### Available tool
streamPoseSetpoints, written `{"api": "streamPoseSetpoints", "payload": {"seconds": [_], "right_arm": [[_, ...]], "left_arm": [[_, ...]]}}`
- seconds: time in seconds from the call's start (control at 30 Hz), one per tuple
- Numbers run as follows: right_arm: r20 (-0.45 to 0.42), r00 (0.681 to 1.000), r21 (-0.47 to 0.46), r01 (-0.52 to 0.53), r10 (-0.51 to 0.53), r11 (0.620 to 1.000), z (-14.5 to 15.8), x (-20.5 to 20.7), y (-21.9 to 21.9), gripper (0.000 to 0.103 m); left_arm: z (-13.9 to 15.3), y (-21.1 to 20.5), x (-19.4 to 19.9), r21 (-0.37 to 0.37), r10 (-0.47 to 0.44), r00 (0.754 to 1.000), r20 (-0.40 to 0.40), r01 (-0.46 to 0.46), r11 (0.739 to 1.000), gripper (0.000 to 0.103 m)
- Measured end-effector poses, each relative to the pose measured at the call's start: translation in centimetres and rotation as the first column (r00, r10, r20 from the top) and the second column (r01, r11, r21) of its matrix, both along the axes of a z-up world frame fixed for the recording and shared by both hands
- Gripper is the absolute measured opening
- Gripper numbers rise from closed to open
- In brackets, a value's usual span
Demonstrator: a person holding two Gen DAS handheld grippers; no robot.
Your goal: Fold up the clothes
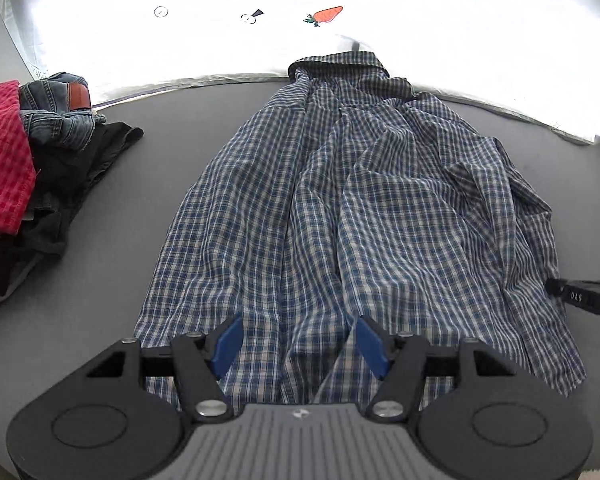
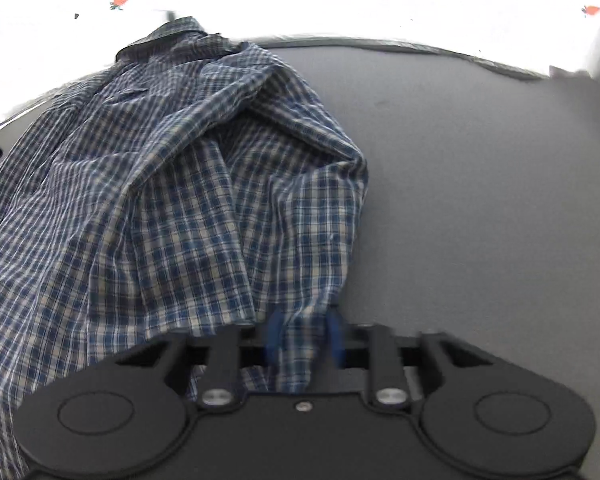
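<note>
crumpled blue-white plaid shirt [image 1: 340,208] lies lengthwise on matte gray table [image 1: 132,216], collar at far edge, left gripper [image 1: 299,346] spread wide over its hem, right gripper [image 2: 305,338] pinching a bunched hem fold between blue pads, jeans-and-red-knit pile [image 1: 28,152] at left.

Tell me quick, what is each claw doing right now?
Left gripper: open, over the plaid shirt, gripping nothing.
Right gripper: closed on the shirt's edge.
</note>
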State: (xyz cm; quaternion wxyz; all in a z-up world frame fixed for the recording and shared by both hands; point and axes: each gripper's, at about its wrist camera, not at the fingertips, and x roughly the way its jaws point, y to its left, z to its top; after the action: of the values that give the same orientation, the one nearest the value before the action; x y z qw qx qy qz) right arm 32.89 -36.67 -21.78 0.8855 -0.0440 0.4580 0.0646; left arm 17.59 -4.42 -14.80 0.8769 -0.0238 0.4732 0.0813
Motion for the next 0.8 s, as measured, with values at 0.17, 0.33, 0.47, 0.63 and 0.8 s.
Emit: {"api": "streamPoseSetpoints", "payload": {"seconds": [0.17,0.33,0.47,0.63,0.8], "right_arm": [[0.237,0.960,-0.415,-0.036,0.146,0.909,4.5,-2.3,-1.6,0.003],[0.313,0.933,-0.720,0.111,0.178,0.685,8.5,0.0,-9.4,0.005],[0.306,0.952,-0.770,0.252,-0.006,0.586,7.8,1.9,-12.7,0.036],[0.181,0.977,-0.383,0.172,-0.109,0.907,6.0,-4.3,-9.5,0.038],[0.063,0.989,-0.131,-0.124,0.133,0.984,2.5,-10.6,-1.5,0.045]], "left_arm": [[-0.4,-0.6,-1.4,-0.001,0.064,0.998,-0.018,-0.064,0.998,0.064],[-0.9,-0.9,-1.7,-0.023,0.073,0.996,-0.045,-0.075,0.997,0.064],[-2.0,-1.7,-1.6,-0.009,0.060,0.994,-0.086,-0.061,0.998,0.064],[-3.5,-1.9,-1.8,-0.008,0.072,0.989,-0.128,-0.073,0.997,0.064],[-5.0,-1.8,-2.1,0.009,0.081,0.983,-0.163,-0.081,0.997,0.065]]}}
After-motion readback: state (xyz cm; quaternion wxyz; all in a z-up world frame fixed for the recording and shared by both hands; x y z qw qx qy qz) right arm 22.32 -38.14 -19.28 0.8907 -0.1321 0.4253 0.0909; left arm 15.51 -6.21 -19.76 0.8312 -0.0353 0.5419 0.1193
